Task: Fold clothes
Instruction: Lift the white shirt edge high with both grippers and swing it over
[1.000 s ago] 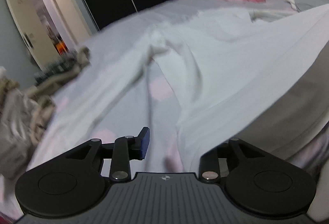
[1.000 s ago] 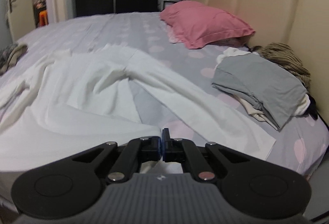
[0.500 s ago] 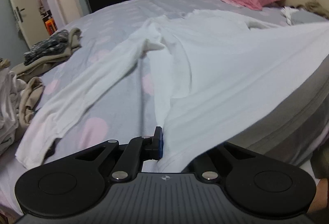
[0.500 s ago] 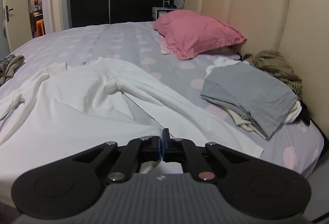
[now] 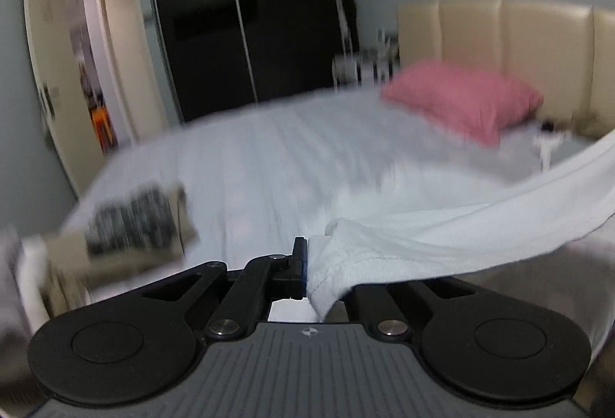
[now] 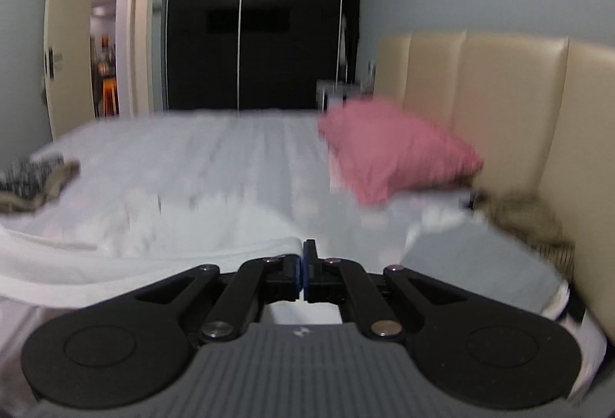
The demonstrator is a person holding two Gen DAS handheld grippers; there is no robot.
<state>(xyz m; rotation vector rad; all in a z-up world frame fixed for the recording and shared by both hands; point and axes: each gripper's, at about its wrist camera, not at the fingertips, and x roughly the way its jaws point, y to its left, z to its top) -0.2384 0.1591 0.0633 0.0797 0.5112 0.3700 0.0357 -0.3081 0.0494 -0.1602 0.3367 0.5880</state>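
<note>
White long-sleeved shirt (image 5: 442, 237): hem edge pinched at one corner in the closed left hand-held gripper (image 5: 306, 266), at the other in the closed right hand-held gripper (image 6: 303, 270), long axis slung between them, body trailing forward onto the bed (image 5: 250, 164).

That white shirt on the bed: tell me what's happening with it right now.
A person is folding laundry with a gripper in each hand. The left gripper is shut on the hem of the white shirt, and the right gripper pinches another part of its edge, so the cloth hangs stretched between them above the bed. A pink pillow lies by the headboard. No fold is made yet.
</note>
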